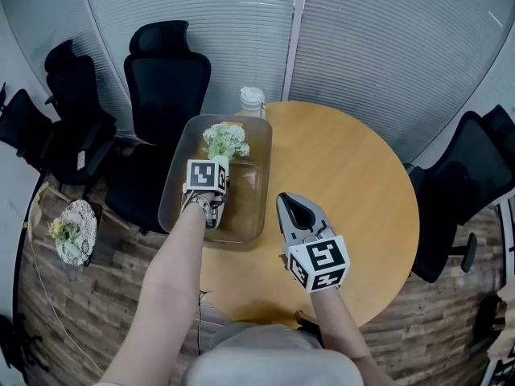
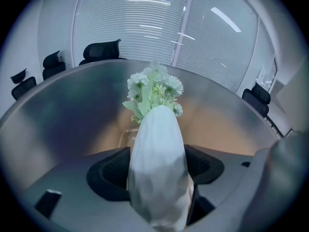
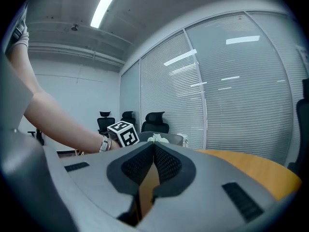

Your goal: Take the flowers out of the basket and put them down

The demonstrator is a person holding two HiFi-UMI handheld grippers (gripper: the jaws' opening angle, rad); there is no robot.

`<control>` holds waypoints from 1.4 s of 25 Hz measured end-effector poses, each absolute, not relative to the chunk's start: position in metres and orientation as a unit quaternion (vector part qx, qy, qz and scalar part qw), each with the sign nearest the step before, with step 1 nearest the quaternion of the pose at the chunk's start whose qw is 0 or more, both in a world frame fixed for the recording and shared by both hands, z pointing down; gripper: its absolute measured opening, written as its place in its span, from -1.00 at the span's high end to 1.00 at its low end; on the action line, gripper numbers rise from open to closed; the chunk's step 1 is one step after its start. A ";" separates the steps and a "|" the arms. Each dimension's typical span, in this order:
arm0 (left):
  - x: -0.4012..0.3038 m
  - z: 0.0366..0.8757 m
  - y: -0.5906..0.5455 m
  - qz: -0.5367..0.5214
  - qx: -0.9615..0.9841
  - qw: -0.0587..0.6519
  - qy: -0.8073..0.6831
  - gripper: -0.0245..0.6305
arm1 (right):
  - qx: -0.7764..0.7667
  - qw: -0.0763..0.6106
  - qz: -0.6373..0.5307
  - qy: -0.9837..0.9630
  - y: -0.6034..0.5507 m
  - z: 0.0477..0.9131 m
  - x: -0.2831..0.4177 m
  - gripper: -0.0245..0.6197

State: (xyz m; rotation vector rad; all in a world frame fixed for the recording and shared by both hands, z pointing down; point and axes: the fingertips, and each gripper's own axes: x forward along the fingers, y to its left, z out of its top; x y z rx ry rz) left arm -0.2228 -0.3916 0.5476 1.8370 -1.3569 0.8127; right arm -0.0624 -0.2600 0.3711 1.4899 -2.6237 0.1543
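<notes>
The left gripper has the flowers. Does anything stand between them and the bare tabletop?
Only the wall of the basket: the flowers, held in the left gripper, are inside it and must clear its right rim to reach the table. The shut right gripper hovers over the table just beyond that rim.

Flowers [image 1: 225, 141] lie in the basket [image 1: 179, 175], left on the table [image 1: 346, 175] (bottle [image 1: 252, 101] just behind).
</notes>
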 end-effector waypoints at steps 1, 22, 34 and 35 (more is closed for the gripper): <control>-0.222 0.542 -0.393 0.309 0.713 0.347 -0.525 -0.14 | 0.492 0.059 0.050 -0.867 -0.259 0.370 -0.062 0.85; -0.206 0.456 -0.388 0.232 0.767 0.269 -0.535 -0.14 | 0.488 0.045 0.032 -0.871 -0.231 0.350 -0.057 0.85; -0.183 0.405 -0.373 0.188 0.798 0.215 -0.530 -0.14 | 0.490 0.037 0.021 -0.871 -0.217 0.338 -0.048 0.85; -0.181 0.401 -0.370 0.185 0.801 0.210 -0.529 -0.14 | 0.491 0.036 0.021 -0.870 -0.216 0.337 -0.047 0.85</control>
